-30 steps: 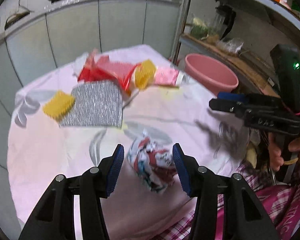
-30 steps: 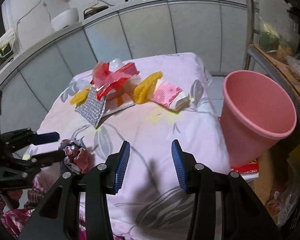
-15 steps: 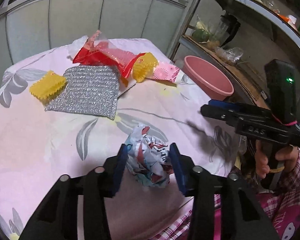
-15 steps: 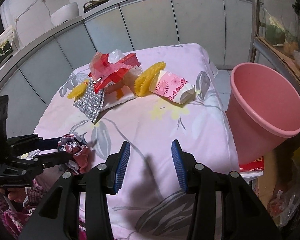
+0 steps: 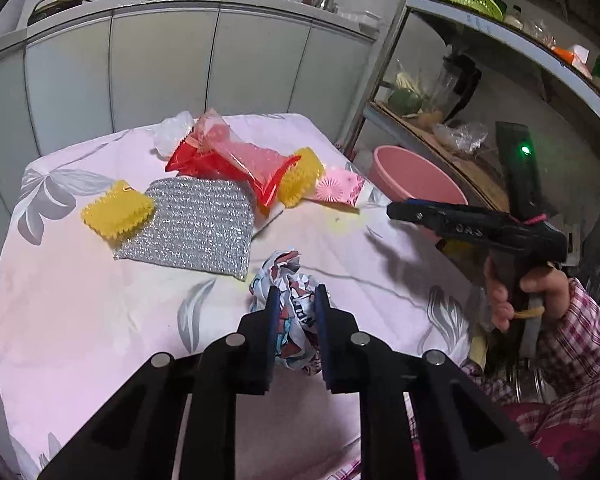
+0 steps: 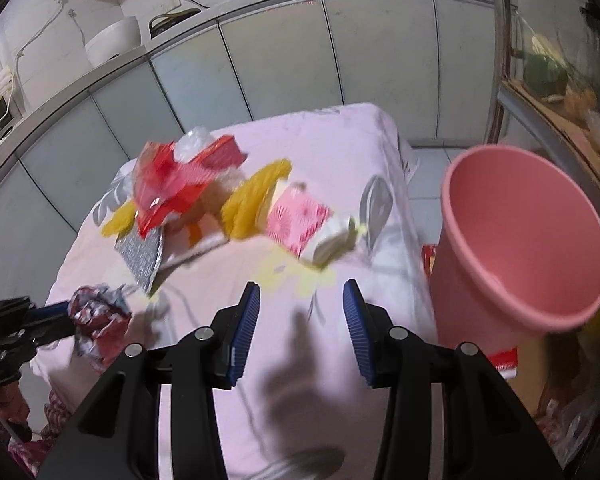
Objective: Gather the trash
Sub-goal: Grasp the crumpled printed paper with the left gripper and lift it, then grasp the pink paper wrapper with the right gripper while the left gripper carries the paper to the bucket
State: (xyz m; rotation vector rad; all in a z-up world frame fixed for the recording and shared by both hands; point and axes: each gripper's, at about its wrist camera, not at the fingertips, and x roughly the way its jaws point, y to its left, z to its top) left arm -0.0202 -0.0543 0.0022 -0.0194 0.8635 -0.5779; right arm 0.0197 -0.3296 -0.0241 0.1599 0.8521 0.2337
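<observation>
My left gripper is shut on a crumpled printed paper ball at the near edge of the pink-clothed table; the ball also shows in the right wrist view. My right gripper is open and empty above the table's near right part; it also shows in the left wrist view. A pink bin stands on the floor right of the table. More trash lies at the table's far side: a red plastic bag and a pink packet.
Two yellow sponges and a silver scouring cloth lie among the trash. A white plastic bag sits at the back. Grey cabinets stand behind the table; a metal shelf rack stands to the right.
My left gripper has closed on the paper ball, which it straddled open a second ago. My right gripper has moved forward over the table, still open.
</observation>
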